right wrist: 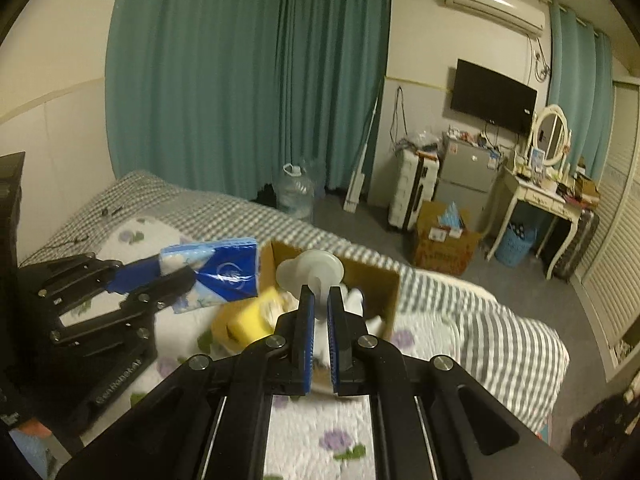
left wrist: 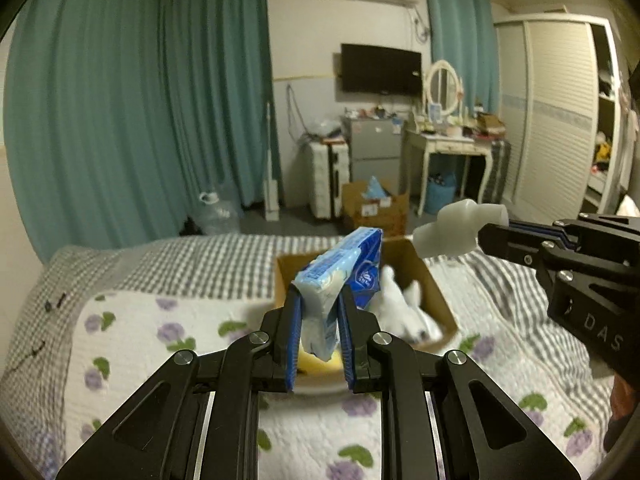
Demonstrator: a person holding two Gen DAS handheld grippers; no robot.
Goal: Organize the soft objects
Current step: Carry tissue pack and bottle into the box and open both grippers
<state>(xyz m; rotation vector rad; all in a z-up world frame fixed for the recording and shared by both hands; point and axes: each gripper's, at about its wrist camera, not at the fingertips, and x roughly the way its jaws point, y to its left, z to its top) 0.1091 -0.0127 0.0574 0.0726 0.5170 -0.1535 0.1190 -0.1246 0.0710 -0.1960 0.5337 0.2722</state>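
Note:
My left gripper (left wrist: 320, 296) is shut on a blue and white tissue pack (left wrist: 344, 264) and holds it above the bed, in front of an open cardboard box (left wrist: 436, 292). The pack also shows in the right wrist view (right wrist: 216, 272), held by the left gripper (right wrist: 176, 272). My right gripper (right wrist: 319, 296) is shut on a pale white soft object (right wrist: 312, 272) over the box (right wrist: 384, 280); the object shows at the right of the left wrist view (left wrist: 460, 228). White soft things (left wrist: 404, 304) lie in the box. A yellow item (right wrist: 248, 316) sits beside the box.
The box rests on a bed with a floral quilt (left wrist: 132, 332) and grey striped bedding (right wrist: 500, 328). Beyond the bed are teal curtains, a water jug (right wrist: 296, 192), a suitcase, a floor box (right wrist: 444, 240) and a dressing table (right wrist: 536, 196).

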